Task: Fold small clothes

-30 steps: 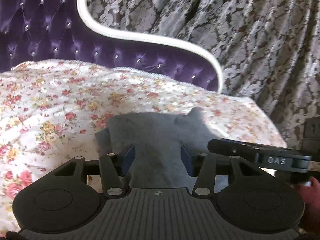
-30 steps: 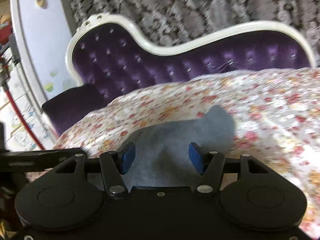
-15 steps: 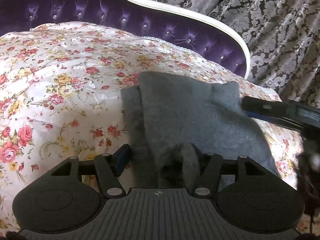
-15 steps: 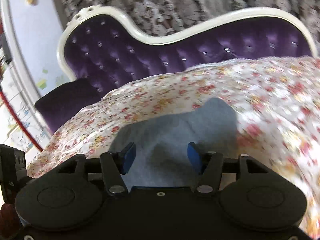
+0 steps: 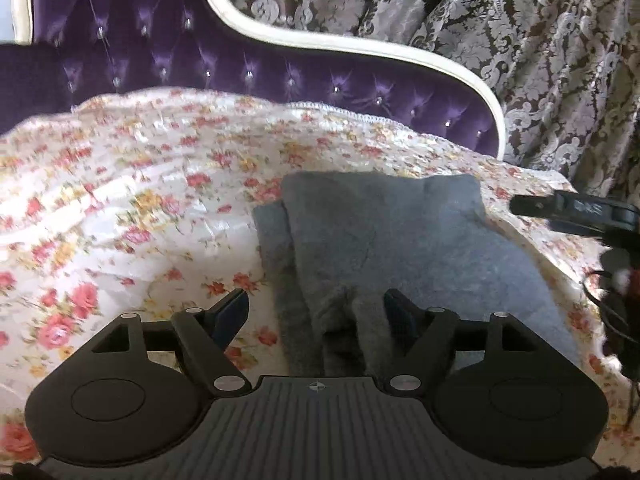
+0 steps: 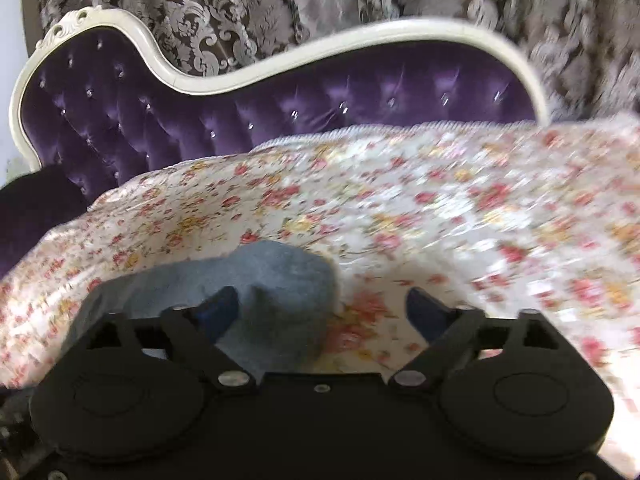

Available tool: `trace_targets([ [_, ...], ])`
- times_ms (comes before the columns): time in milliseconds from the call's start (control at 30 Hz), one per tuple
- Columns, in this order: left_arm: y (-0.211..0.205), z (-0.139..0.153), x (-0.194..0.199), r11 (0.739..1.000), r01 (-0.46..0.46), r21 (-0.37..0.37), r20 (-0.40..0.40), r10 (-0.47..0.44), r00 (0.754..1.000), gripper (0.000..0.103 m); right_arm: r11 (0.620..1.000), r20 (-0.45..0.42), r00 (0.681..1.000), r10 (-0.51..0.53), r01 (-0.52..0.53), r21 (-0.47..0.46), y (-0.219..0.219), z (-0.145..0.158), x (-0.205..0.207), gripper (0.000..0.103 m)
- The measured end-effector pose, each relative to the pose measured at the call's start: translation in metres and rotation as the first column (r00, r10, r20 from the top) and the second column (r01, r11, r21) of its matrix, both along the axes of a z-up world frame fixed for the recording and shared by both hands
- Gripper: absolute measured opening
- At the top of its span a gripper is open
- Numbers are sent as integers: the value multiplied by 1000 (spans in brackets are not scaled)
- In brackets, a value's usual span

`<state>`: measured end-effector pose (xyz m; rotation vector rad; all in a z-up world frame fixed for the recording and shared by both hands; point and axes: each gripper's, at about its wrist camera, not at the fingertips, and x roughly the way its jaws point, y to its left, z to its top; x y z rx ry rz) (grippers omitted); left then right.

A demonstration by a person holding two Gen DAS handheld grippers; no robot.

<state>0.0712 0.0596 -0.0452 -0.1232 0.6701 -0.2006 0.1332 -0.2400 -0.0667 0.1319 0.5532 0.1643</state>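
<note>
On floral cover (image 5: pixel 120 200), folded grey garment (image 5: pixel 400 240) lies lengthwise away; both hand-held grippers opening, released.

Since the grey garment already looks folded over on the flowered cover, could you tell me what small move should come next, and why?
Probably draw both claws back clear of the grey garment. The left claw and right claw are both opening, their pads no longer pressing the cloth, though folds still lie between them. The garment lies doubled on the floral cover, so nothing appears left to hold.
</note>
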Motion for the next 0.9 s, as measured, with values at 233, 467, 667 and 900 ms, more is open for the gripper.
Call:
trace_targets([
  [233,-2,22,-29,996,-39,80,37,36,999,103,999,68,998,3,0,-41,13,19,-58,103],
  [467,-7,36,-58,996,-59,69,62,54,997,103,999,102,995,13,-8,-52,33,34,-111,103],
  [667,-11,43,-79,998,-41,43,44,39,998,103,998,103,994,-24,30,-61,40,38,-144,103],
  [900,-21,47,-98,993,-69,92,-20,71,997,102,998,51,998,-46,48,-40,38,35,-173,103],
])
